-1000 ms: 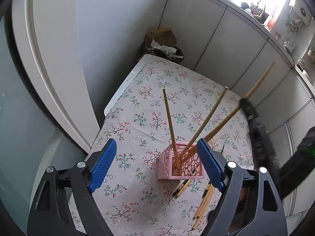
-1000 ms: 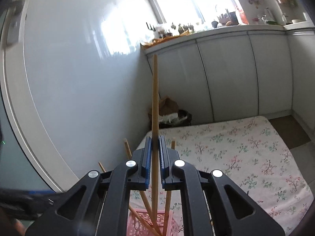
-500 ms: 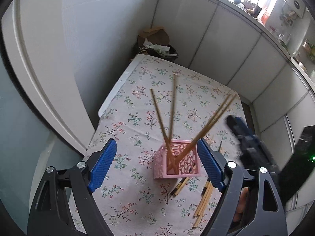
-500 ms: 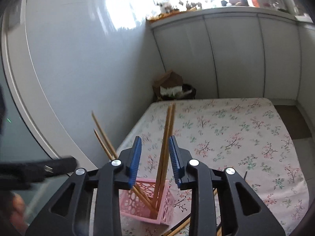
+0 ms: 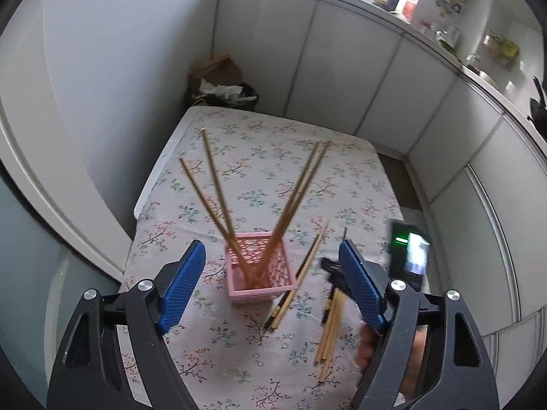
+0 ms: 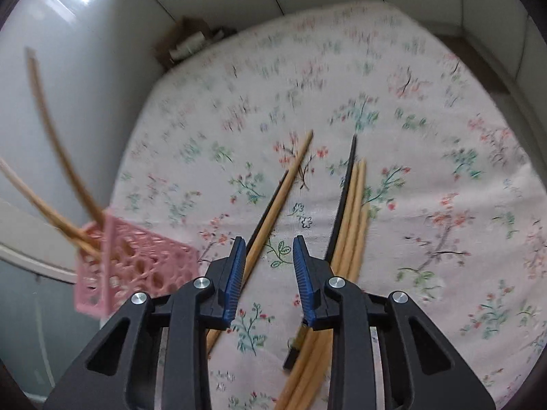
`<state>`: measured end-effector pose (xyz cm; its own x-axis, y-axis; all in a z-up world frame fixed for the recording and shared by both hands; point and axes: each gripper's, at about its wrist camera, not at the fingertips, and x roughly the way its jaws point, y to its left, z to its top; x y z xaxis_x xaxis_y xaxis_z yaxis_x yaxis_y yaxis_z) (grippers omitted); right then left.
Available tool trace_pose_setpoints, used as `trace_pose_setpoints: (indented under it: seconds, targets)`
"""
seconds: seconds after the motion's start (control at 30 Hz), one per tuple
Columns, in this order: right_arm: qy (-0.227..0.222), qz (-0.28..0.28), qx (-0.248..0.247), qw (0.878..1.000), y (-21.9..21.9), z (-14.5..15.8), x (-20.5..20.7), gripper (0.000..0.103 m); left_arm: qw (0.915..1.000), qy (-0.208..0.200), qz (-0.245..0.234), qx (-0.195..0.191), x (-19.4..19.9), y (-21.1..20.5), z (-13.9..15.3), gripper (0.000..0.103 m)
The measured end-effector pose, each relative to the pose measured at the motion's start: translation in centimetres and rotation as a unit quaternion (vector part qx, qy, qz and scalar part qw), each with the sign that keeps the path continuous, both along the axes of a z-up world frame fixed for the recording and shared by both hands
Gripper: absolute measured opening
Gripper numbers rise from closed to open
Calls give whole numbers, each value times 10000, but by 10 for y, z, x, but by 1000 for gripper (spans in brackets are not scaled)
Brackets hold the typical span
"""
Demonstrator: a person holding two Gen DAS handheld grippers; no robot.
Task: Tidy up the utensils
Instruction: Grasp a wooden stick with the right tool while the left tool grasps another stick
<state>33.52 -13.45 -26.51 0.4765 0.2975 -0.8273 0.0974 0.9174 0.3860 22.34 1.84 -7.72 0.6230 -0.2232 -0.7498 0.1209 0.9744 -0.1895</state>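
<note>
A pink lattice basket (image 5: 259, 268) stands on the floral tablecloth with several wooden chopsticks (image 5: 215, 194) leaning out of it. It shows at the left of the right wrist view (image 6: 136, 266). Loose chopsticks lie to its right: a pair (image 5: 297, 280) (image 6: 273, 205) and a bundle with a black one (image 5: 330, 328) (image 6: 348, 215). My left gripper (image 5: 273, 290) is open and empty, held above the basket. My right gripper (image 6: 268, 273) is open and empty, low over the cloth between the two loose groups; it shows blurred behind my left gripper's right finger (image 5: 328, 266).
The table (image 5: 342, 177) stands against a white wall on the left and white cabinets at the back. A bin with a cardboard box (image 5: 218, 78) sits beyond the far edge. A dark device with a green light (image 5: 408, 253) hangs at the right.
My right gripper let go of a chopstick into the basket, opened, and swung down and right toward the loose chopsticks on the cloth. My left gripper stayed open, tilting lower.
</note>
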Motion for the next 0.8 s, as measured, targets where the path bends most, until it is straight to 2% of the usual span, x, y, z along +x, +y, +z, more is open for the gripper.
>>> trace_pose_setpoints:
  seconds: [0.2, 0.27, 0.33, 0.43, 0.47, 0.6, 0.67, 0.8]
  targets:
    - [235, 166, -318, 9991, 29, -14, 30, 29, 9995, -218, -202, 123, -8, -7, 7, 76]
    - [113, 212, -426, 9988, 31, -16, 33, 28, 9996, -183, -197, 95, -6, -7, 4, 76]
    - [-29, 435, -910, 9949, 41, -18, 29, 21, 9997, -132, -210, 25, -6, -6, 3, 76]
    - [-28, 860, -1235, 9886, 46, -18, 22, 18, 9997, -119, -229, -16, -5, -6, 3, 76]
    - [24, 983, -1282, 9869, 45, -18, 20, 11, 9996, -129, -251, -25, -6, -7, 4, 76]
    - [312, 1240, -1235, 9841, 24, -17, 2, 7, 9991, -123, -394, -69, -11, -15, 4, 75]
    - [462, 1157, -903, 9881, 8, -17, -5, 7, 9985, -48, -529, -138, -12, -21, 2, 73]
    - [395, 955, -461, 9936, -16, -4, -18, 7, 9964, 125, -825, -174, -14, -43, -6, 71]
